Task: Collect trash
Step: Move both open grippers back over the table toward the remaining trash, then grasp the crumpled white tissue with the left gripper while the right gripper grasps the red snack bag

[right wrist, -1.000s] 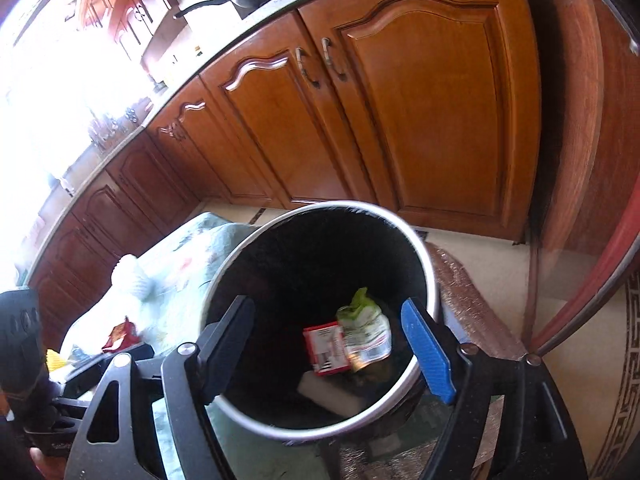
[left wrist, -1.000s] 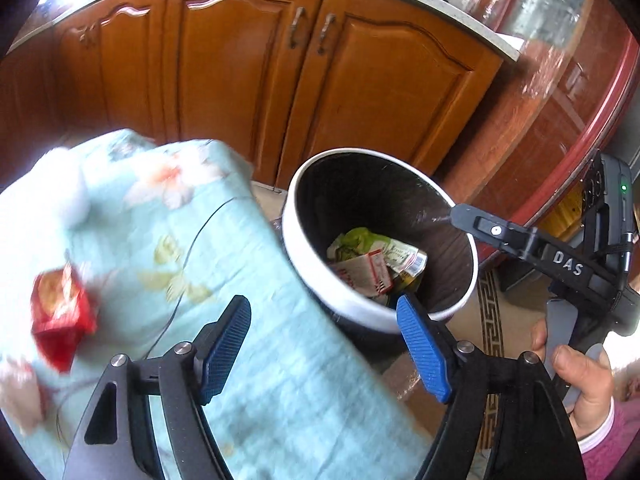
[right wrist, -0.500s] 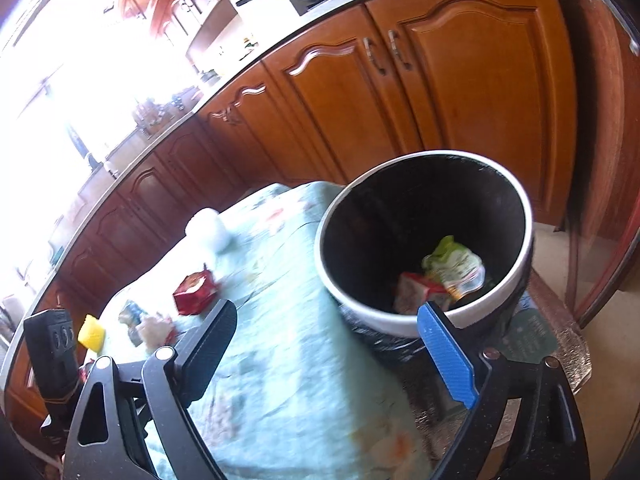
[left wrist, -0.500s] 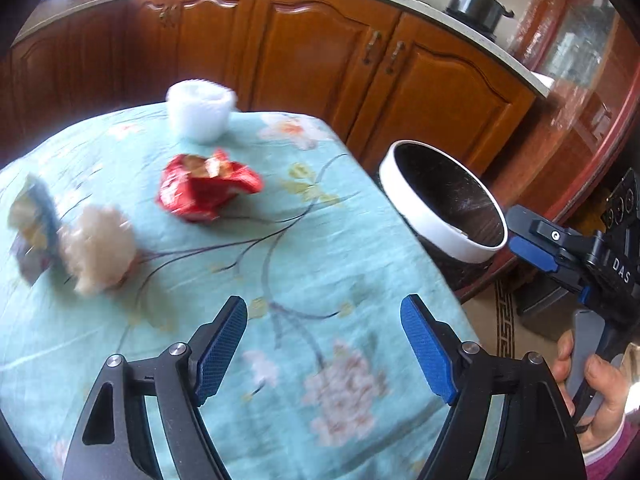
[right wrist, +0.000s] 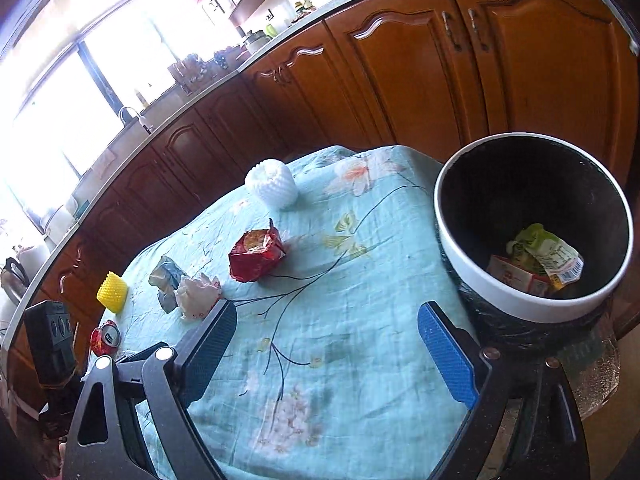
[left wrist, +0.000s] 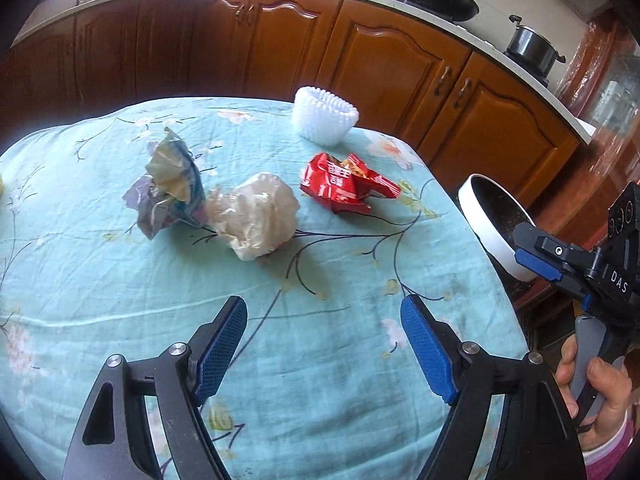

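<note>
The left gripper (left wrist: 324, 344) hangs over the near part of a table covered by a pale blue flowered cloth (left wrist: 120, 280), its blue-padded jaws spread apart with only cloth showing between them. The right gripper (right wrist: 346, 354) is likewise spread wide and empty, its jaws having just been opening, and it points at the cloth close to the white-rimmed bin (right wrist: 472, 272) that stands at the table's edge. Inside the bin lie a green wrapper (right wrist: 540, 246) and a red-and-white carton (right wrist: 512, 274).

The trash left on the table sits well ahead of both grippers: a crumpled red snack bag (left wrist: 344, 186), a ball of whitish plastic (left wrist: 256, 214) just beside it, and a scrunched blue-and-silver wrapper (left wrist: 168, 188) touching that ball. A white foam fruit net (left wrist: 324, 120) stands farther back near the far edge. In the right wrist view a yellow foam net (right wrist: 113, 292) and what looks like a crushed red can (right wrist: 105, 338) lie at the table's far left, partly hidden and small
</note>
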A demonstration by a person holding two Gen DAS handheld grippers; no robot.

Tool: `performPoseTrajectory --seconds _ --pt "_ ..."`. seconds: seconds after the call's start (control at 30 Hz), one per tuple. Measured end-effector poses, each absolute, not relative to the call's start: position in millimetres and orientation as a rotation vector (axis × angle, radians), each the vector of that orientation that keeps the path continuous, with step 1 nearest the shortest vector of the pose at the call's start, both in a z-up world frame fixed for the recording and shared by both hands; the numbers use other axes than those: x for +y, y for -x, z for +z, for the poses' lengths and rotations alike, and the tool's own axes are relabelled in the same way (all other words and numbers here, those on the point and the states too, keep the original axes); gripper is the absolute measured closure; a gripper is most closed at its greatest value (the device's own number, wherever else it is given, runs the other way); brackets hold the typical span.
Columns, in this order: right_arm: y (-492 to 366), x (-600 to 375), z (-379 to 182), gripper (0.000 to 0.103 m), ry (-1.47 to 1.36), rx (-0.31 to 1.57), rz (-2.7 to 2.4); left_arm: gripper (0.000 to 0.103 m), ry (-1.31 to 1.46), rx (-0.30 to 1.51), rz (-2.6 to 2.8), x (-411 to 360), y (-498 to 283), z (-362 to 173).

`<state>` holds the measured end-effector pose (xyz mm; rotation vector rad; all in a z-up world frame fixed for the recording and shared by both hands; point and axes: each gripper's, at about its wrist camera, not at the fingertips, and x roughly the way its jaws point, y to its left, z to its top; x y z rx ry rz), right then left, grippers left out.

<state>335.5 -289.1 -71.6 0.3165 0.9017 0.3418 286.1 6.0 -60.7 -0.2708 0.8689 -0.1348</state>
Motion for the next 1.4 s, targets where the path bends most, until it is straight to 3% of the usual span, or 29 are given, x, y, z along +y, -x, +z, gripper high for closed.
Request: performPoseTrajectory --seconds 0.53,0.77,0.8,0.87,0.93,0.97,1.0,1.13,1.4 --pt "-396 -231 -100 0.013 -0.293 0.986 0.470 0.024 0.239 0.833 -0.035 27 -324 -55" --pt "-430 -215 -116 0.035 -0.299 1.024 0.475 0.026 0.195 0.861 -0.009 17 -355 -76" --pt "-434 -213 -120 0.042 -0.301 1.036 0.474 0.030 0.195 0.873 -0.010 16 -358 -81" --pt "-441 -211 -129 0.045 -0.321 1.051 0.487 0.041 0.196 0.893 -0.015 14 -364 -89" --pt "-445 -208 -134 0.063 -0.327 1.063 0.483 0.051 0.202 0.905 -0.022 14 -367 -94" --pt "-446 -206 -136 0.083 -0.319 1.073 0.482 0.052 0.202 0.901 -0.023 14 -367 -95" --pt "-445 -206 -137 0.089 -0.329 1.074 0.495 0.056 0.200 0.894 -0.026 14 -367 -94" --pt "-432 -206 -129 0.092 -0.302 1.041 0.507 0.061 0.203 0.882 -0.048 13 -363 -88" --pt "-395 -233 -104 0.094 -0.288 0.960 0.468 0.062 0.237 0.870 -0.110 6 -344 -71"
